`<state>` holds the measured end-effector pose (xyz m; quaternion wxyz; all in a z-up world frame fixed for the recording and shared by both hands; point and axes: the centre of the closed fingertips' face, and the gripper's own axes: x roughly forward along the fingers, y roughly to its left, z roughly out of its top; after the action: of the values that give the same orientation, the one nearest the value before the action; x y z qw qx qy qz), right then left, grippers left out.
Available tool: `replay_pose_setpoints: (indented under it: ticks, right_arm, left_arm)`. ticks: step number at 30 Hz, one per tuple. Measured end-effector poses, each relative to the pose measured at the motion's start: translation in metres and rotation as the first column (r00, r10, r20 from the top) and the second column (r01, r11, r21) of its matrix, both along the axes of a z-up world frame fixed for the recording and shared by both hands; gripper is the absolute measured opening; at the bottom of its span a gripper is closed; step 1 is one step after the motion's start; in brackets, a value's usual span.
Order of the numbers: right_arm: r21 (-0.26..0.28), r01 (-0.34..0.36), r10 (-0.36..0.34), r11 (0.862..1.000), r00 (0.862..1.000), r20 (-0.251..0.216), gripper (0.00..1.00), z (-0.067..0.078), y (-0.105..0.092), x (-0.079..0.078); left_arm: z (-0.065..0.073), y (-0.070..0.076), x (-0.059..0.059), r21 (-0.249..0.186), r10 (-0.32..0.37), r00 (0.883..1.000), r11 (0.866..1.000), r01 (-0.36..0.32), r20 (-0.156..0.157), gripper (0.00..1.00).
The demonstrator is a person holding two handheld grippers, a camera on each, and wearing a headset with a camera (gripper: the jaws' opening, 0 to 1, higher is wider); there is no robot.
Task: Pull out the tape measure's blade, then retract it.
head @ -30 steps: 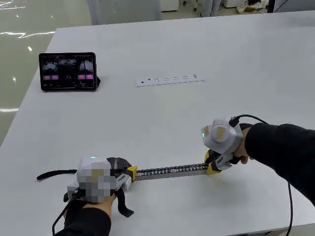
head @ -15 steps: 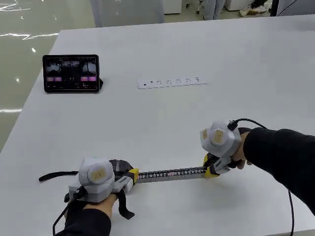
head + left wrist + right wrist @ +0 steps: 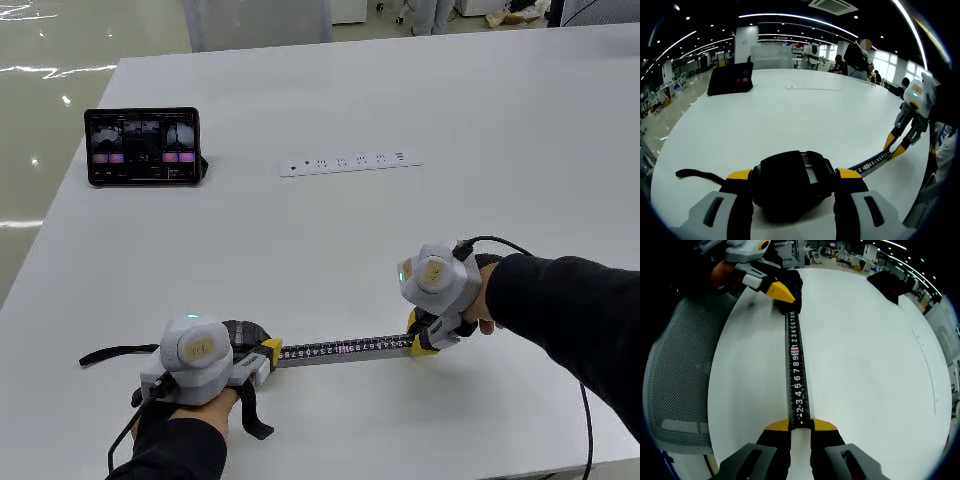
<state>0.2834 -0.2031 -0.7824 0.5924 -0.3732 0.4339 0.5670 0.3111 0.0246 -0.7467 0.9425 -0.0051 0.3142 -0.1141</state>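
A black tape measure case lies near the table's front left, and my left gripper is shut on it. In the left gripper view the case sits between the yellow-tipped jaws. Its black blade with white numbers runs flat along the table to the right. My right gripper is shut on the blade's end. In the right gripper view the blade stretches from the closed jaws up to the case and the left gripper. The case's black strap trails left.
A tablet with a lit screen stands at the back left of the white table. A white power strip lies behind the middle. A black cable hangs by the right sleeve. The table's front edge is close below the grippers.
My right gripper has moved a little left toward the case, and the stretch of blade showing has grown shorter. The left gripper and case stay put.
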Motion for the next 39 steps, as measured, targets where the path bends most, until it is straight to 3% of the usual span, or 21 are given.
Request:
replay_pose_setpoints:
  ticks: [39]
  right_arm:
    - [0.001,-0.007,0.007,1.000,1.000,0.004,0.11,0.000,0.021,0.001]
  left_arm:
    - [-0.001,0.001,0.000,-0.010,-0.001,1.000,1.000,0.001,-0.010,0.61]
